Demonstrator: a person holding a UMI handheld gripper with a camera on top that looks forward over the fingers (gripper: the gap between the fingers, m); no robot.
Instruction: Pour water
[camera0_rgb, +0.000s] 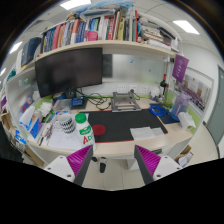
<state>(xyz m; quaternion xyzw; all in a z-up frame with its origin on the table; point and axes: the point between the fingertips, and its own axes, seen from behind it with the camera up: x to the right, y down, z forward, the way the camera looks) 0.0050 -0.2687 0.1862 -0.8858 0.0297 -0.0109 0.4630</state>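
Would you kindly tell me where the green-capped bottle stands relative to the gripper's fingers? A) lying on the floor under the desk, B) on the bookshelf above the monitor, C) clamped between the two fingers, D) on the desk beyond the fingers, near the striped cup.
D: the green-capped bottle stands upright on the desk beside the striped cup, well beyond the open gripper, whose fingers hold nothing.

The tongs (112, 163) are open, with nothing between their fingers. Ahead of them is the surface (120, 147). A mat (128, 124) lies in its middle. A bottle (84, 129) stands left of the mat. A screen (68, 71) stands behind, to the left. A shelf (100, 48) of books (95, 26) hangs above.
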